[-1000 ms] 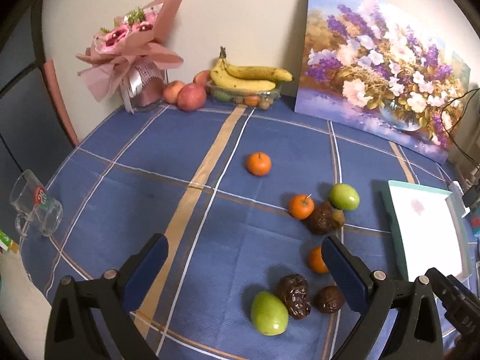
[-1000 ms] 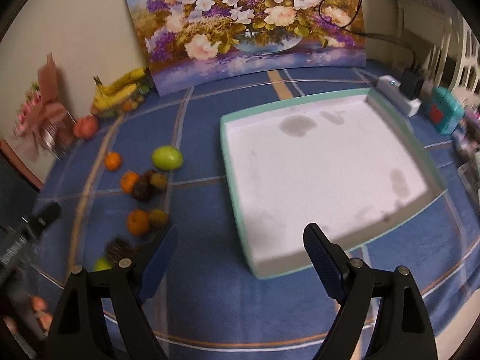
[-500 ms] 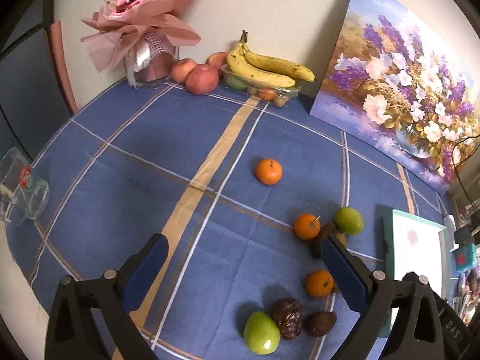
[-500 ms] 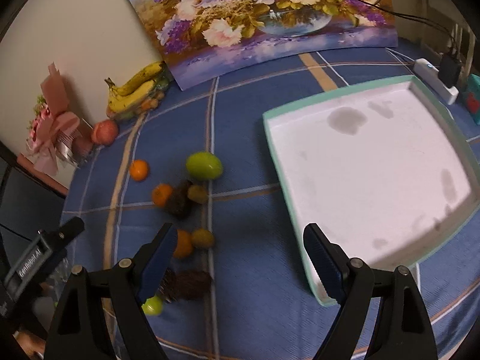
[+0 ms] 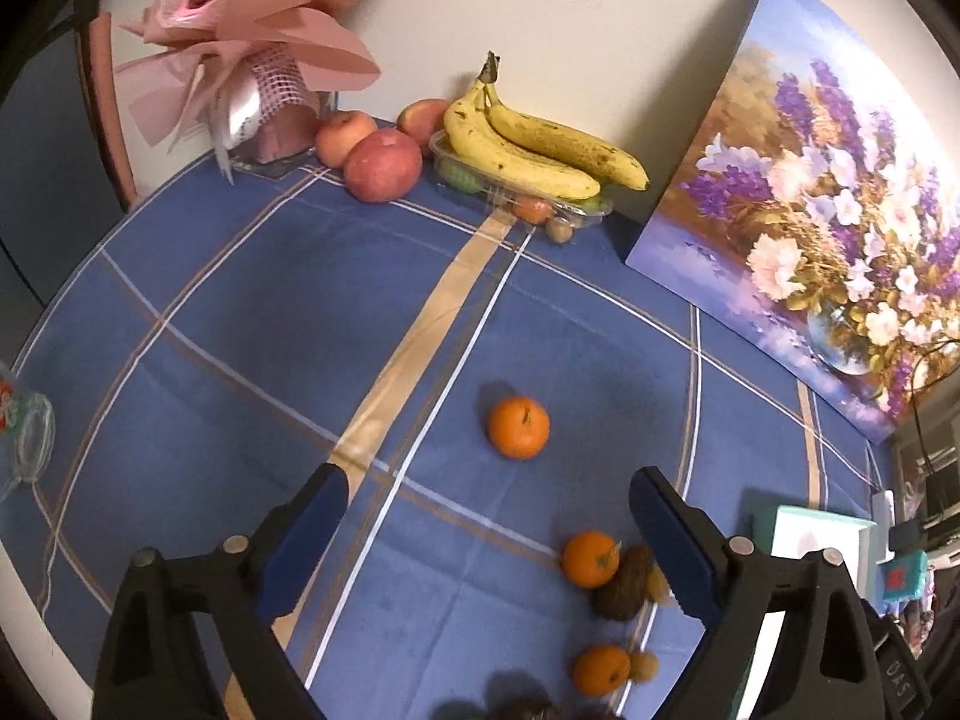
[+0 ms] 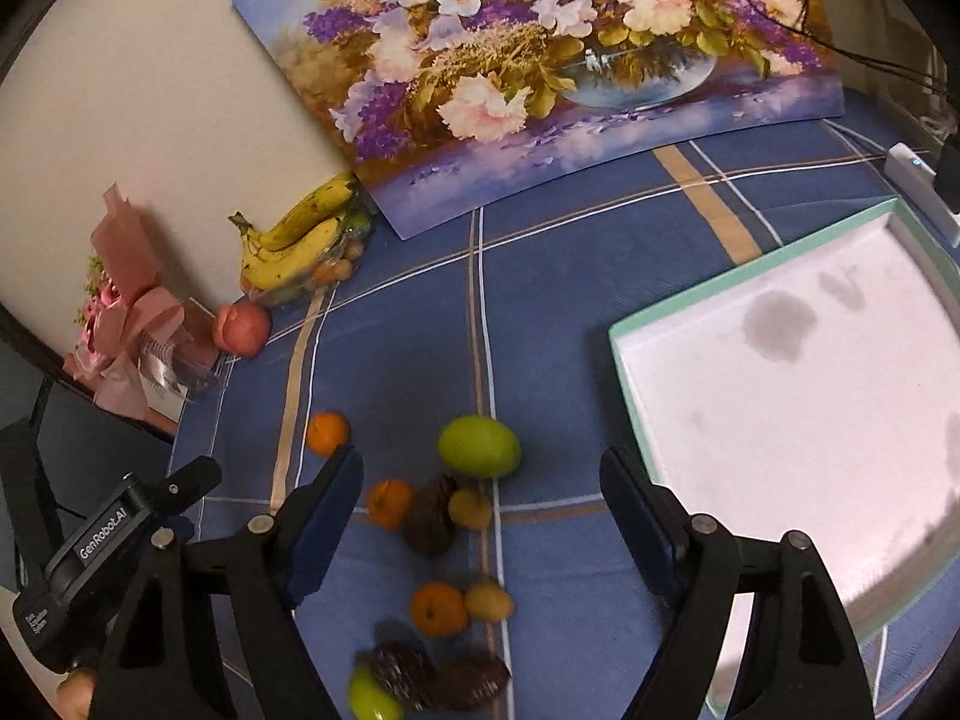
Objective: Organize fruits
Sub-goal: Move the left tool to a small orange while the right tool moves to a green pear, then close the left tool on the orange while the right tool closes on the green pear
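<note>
Fruit lay scattered on the blue checked tablecloth (image 6: 420, 312), all of it left of the white tray (image 6: 780, 420) with the teal rim, none inside it. We held both grippers with their fingers spread wide and nothing between them. We had the left gripper (image 5: 486, 534) hovering over the lone tangerine (image 5: 518, 426), which sat farthest from the tray, well apart from the rest. We had the right gripper (image 6: 480, 492) above the green fruit (image 6: 479, 446), the piece nearest the tray. Just beside that one sat a second tangerine (image 6: 389, 502), a dark wrinkled fruit (image 6: 429, 519) and a small yellow fruit (image 6: 470, 509), touching or nearly so.

We judged the step as reaching for a first pick. To do it well, we thought: take the isolated pieces first, straddle the round fruit at its widest part, close gently so it would not roll or squirt out, avoid nudging the crowded neighbours.

Surface was soft cloth, probably some grip. At the wall, far from the tray, stood bananas (image 5: 540, 144) on a clear punnet, apples (image 5: 382, 165), a pink bouquet (image 5: 258, 48). A flower painting (image 6: 540, 60) leaned behind the tray; cables ran at its far side
</note>
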`<state>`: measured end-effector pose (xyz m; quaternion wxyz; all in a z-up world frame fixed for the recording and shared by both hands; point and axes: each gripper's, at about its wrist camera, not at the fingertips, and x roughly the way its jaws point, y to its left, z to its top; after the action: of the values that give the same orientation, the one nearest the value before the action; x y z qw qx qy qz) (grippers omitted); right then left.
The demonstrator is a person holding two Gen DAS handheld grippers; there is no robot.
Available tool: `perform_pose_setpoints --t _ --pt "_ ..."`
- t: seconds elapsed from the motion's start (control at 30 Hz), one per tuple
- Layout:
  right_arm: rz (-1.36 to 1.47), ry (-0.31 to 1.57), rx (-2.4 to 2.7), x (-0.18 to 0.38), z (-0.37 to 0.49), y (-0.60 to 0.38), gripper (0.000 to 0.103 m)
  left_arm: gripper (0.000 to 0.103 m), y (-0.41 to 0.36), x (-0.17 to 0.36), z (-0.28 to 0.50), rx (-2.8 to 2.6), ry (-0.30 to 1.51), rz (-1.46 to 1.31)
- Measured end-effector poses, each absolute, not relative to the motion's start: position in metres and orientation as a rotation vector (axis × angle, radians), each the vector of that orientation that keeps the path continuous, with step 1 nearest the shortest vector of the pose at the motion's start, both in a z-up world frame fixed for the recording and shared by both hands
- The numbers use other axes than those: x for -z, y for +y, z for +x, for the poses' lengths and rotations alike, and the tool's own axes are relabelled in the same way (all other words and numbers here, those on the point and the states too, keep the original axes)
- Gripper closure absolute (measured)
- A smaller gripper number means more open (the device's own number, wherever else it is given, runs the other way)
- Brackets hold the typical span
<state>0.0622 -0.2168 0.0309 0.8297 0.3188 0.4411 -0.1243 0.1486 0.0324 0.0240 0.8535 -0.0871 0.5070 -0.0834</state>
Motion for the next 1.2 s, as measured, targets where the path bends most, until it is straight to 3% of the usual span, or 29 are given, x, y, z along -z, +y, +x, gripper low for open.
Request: perform_pose_setpoints --t 0.53,0.87,1.07,1.13,1.2 --pt "0.662 1.121 0.227 0.035 0.124 -0.202 0.030 0.015 -0.002 0.055 0.204 0.216 1.250 -0.205" --pt "0.636 1.172 0.245 0.053 0.131 -0.200 0.045 0.036 0.001 0.078 0.215 0.213 1.272 -0.265" --pt "0.637 1.176 0.252 0.058 0.130 -0.200 0.046 0.039 0.006 0.080 0.220 0.215 1.252 -0.315" --pt "0.633 1.174 0.253 0.058 0.129 -0.199 0.046 0.043 0.008 0.080 0.221 0.212 1.248 -0.318" --pt "0.630 1.175 0.253 0.059 0.129 -0.199 0.047 0.056 0.008 0.080 0.222 0.223 1.242 -0.329"
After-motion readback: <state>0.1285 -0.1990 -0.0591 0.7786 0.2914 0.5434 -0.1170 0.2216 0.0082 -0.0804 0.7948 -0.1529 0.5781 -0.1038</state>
